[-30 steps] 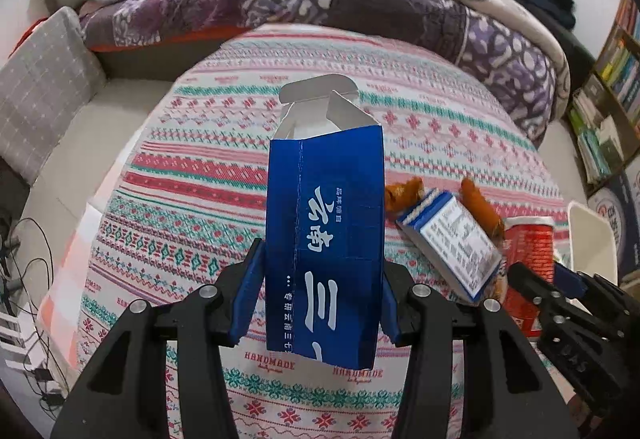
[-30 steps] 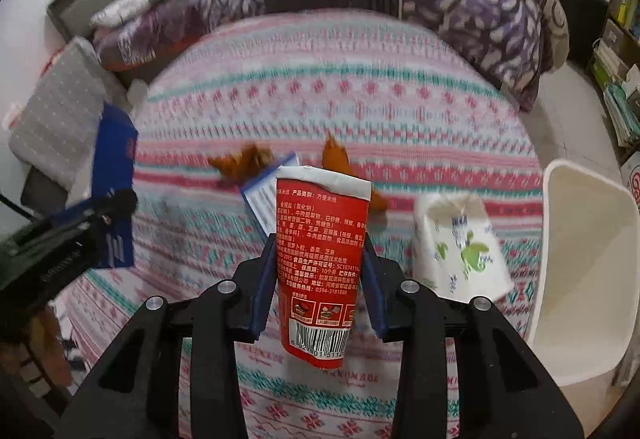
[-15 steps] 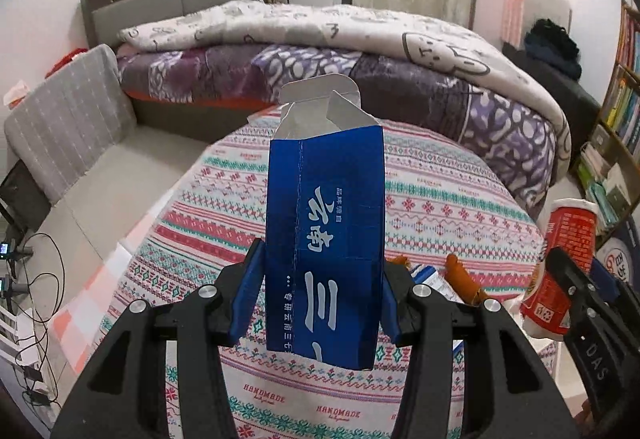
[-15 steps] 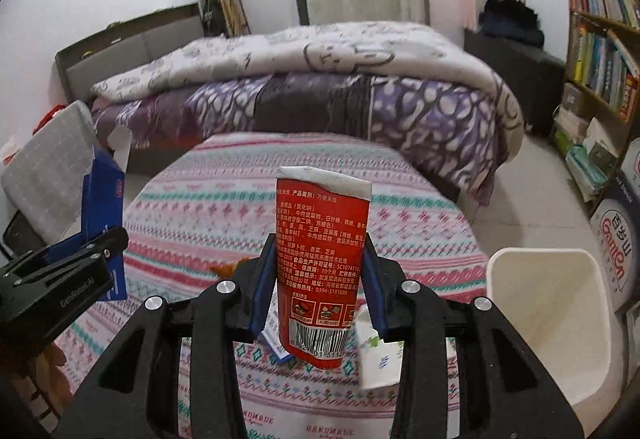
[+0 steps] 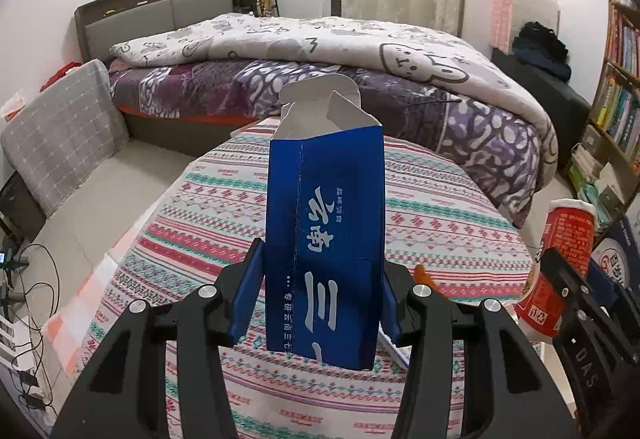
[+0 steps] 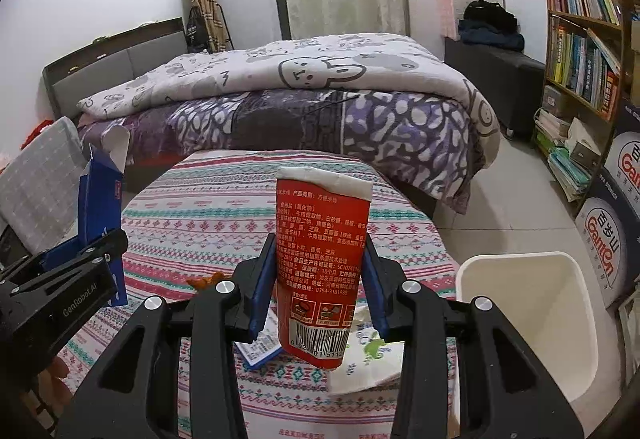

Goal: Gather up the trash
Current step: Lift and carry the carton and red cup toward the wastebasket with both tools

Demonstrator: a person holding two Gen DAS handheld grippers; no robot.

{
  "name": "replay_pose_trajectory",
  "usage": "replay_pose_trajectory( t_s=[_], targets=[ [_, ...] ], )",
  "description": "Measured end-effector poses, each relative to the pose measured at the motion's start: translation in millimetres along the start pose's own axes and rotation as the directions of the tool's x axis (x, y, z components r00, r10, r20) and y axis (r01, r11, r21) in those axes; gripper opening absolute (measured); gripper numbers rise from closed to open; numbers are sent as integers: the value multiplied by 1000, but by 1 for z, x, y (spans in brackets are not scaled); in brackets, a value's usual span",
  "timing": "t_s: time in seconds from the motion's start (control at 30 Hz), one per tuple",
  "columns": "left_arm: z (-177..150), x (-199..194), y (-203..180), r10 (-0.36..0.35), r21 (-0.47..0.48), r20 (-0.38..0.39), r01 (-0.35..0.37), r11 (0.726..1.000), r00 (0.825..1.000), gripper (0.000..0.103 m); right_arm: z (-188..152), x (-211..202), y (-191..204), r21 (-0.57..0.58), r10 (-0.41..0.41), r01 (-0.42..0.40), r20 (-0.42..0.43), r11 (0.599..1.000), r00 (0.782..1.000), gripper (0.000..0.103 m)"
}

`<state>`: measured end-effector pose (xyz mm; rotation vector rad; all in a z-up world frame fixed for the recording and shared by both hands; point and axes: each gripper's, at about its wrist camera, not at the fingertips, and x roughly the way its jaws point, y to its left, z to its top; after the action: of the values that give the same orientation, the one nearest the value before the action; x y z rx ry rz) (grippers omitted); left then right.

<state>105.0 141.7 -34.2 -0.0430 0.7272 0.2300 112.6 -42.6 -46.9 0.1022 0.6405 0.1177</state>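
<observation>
Two pieces of trash are in my grip, one in each gripper, both held above the round table.

From the left wrist camera, my left gripper (image 5: 322, 305) is clamped on a blue carton (image 5: 326, 235); both blue pads press its sides. The carton stands upright with its white top flaps open, white Chinese characters running down its face. Below it lies the striped, patterned tablecloth (image 5: 440, 223), and beyond that a bed (image 5: 320, 71) with a rabbit-print quilt over a purple cover. At the right edge I see my right gripper (image 5: 576, 303) holding the red paper cup (image 5: 560, 263). A bookshelf (image 5: 616, 107) stands at far right.

From the right wrist camera, my right gripper (image 6: 318, 289) is closed on the red paper cup (image 6: 320, 259), squeezed between the pads, white rim up, barcode near the bottom. Under it on the tablecloth (image 6: 208, 215) lie a white paper cup with green print (image 6: 366, 363), a small blue-and-white box (image 6: 260, 349) and a scrap of orange peel (image 6: 204, 280). A white waste bin (image 6: 532, 315) stands just beside the table on the right, open mouth towards me. At left, my left gripper (image 6: 72, 287) carries the blue carton (image 6: 100, 211).
</observation>
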Motion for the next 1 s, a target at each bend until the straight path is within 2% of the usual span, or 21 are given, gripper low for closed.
replay_pose_trajectory(
  t_s=[0.6, 1.0],
  targets=[
    [2, -11, -62, -64, 71, 17, 63, 995, 998, 50, 4, -14, -48, 53, -50, 50, 10, 997, 999, 38],
    [0, -18, -96, -108, 110, 22, 105, 988, 994, 50, 4, -19, -86, 94, -116, 115, -2, 989, 993, 38]
  ],
)
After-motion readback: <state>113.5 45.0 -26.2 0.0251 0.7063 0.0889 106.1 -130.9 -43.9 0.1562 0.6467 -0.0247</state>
